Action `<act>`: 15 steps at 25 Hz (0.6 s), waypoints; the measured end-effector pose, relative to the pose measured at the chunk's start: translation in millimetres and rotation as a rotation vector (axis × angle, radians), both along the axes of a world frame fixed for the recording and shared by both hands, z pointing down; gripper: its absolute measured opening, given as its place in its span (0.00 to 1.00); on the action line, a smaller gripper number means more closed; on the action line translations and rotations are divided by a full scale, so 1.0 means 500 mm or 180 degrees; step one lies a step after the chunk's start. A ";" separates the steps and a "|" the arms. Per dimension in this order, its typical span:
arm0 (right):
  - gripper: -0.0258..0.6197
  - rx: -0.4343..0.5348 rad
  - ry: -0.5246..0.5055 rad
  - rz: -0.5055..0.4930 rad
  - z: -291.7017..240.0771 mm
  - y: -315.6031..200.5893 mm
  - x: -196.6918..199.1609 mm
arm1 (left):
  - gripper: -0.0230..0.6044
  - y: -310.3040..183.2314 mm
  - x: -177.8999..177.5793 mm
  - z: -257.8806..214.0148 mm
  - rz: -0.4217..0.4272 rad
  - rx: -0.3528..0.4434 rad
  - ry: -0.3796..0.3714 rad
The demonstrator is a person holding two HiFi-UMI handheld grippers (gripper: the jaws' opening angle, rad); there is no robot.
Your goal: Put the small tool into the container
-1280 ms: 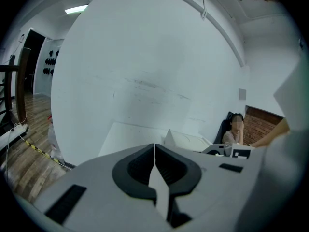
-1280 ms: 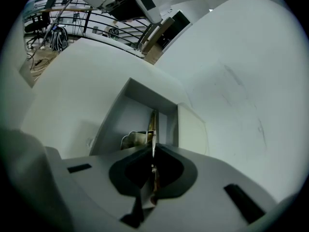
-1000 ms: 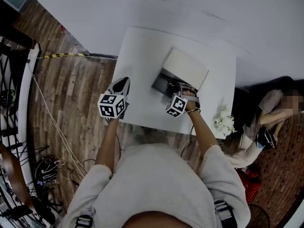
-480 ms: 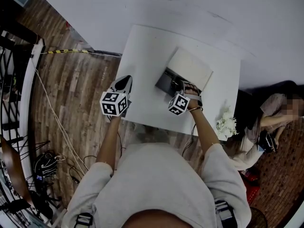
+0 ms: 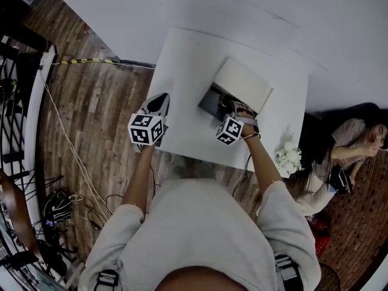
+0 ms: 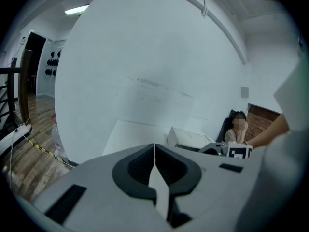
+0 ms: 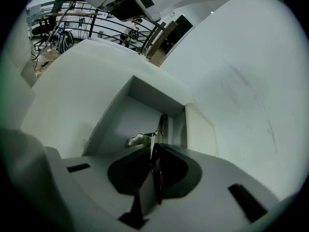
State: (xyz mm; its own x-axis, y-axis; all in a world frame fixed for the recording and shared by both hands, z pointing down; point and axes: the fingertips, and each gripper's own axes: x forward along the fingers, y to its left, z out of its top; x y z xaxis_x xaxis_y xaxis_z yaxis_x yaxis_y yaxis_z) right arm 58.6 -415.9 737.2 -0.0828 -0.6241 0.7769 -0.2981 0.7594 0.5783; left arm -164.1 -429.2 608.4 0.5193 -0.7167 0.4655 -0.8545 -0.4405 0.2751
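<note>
A shallow dark container [image 5: 210, 103] with its pale lid [image 5: 244, 85] swung open stands on the white table [image 5: 188, 65]. My right gripper [image 5: 230, 110] hangs over its open inside [image 7: 128, 112]. A thin metal small tool [image 7: 161, 124] pokes out from between the jaws, which are opening while the pads still touch it. A pale bit [image 7: 137, 139] lies in the container below; I cannot tell what it is. My left gripper [image 5: 159, 103] is shut on nothing at the table's left edge, its jaws meeting in the left gripper view [image 6: 154, 151].
White flowers [image 5: 288, 156] sit at the table's right corner. A person [image 5: 345, 156] sits low beyond the right side. Cables [image 5: 60, 208] lie on the wooden floor at left. A white wall [image 5: 242, 5] runs behind the table.
The right gripper has stayed over the container with the tool in it. The left gripper has barely moved. The head view has shifted slightly.
</note>
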 end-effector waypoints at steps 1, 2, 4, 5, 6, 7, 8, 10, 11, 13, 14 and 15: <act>0.08 -0.0018 -0.0019 0.0001 -0.001 0.000 0.000 | 0.06 -0.001 0.001 -0.001 0.0001 0.0004 0.0000; 0.08 -0.0042 -0.0038 0.0003 -0.002 -0.001 -0.001 | 0.06 -0.001 0.001 -0.002 0.0001 0.0006 -0.0002; 0.08 -0.0073 -0.0057 0.0005 -0.004 -0.003 -0.002 | 0.06 -0.002 0.002 -0.002 0.0000 0.0006 -0.0006; 0.09 -0.0077 -0.0057 0.0004 -0.007 -0.004 -0.002 | 0.06 -0.001 0.002 -0.002 -0.0001 0.0003 -0.0006; 0.11 -0.0081 -0.0058 0.0004 -0.011 -0.005 -0.002 | 0.06 0.000 0.003 -0.002 -0.0001 -0.0001 -0.0007; 0.13 -0.0085 -0.0063 0.0004 -0.016 -0.005 -0.001 | 0.06 0.000 0.004 -0.003 0.0000 -0.0003 -0.0009; 0.16 -0.0089 -0.0077 0.0007 -0.020 -0.006 0.000 | 0.06 0.001 0.005 -0.003 0.0000 -0.0003 -0.0010; 0.20 -0.0089 -0.0110 0.0004 -0.025 -0.009 0.000 | 0.06 0.000 0.006 -0.001 0.0000 -0.0003 -0.0012; 0.23 -0.0090 -0.0124 -0.0006 -0.027 -0.011 0.000 | 0.06 0.000 0.006 0.000 0.0000 -0.0005 -0.0012; 0.26 -0.0097 -0.0146 -0.0020 -0.031 -0.015 0.001 | 0.06 -0.001 0.008 0.002 -0.0004 -0.0005 -0.0014; 0.28 -0.0101 -0.0151 -0.0028 -0.033 -0.017 0.002 | 0.06 -0.002 0.009 0.002 -0.0006 -0.0003 -0.0018; 0.30 -0.0105 -0.0147 -0.0041 -0.035 -0.019 0.002 | 0.06 -0.002 0.010 0.002 -0.0008 0.0001 -0.0020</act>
State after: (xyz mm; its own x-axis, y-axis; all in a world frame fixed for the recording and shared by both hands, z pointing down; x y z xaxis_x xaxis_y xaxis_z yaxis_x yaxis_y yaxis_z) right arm 59.6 -425.3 719.6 -0.1268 -0.5969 0.7922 -0.3140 0.7818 0.5387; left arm -159.0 -430.0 609.5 0.5145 -0.7182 0.4685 -0.8574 -0.4384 0.2695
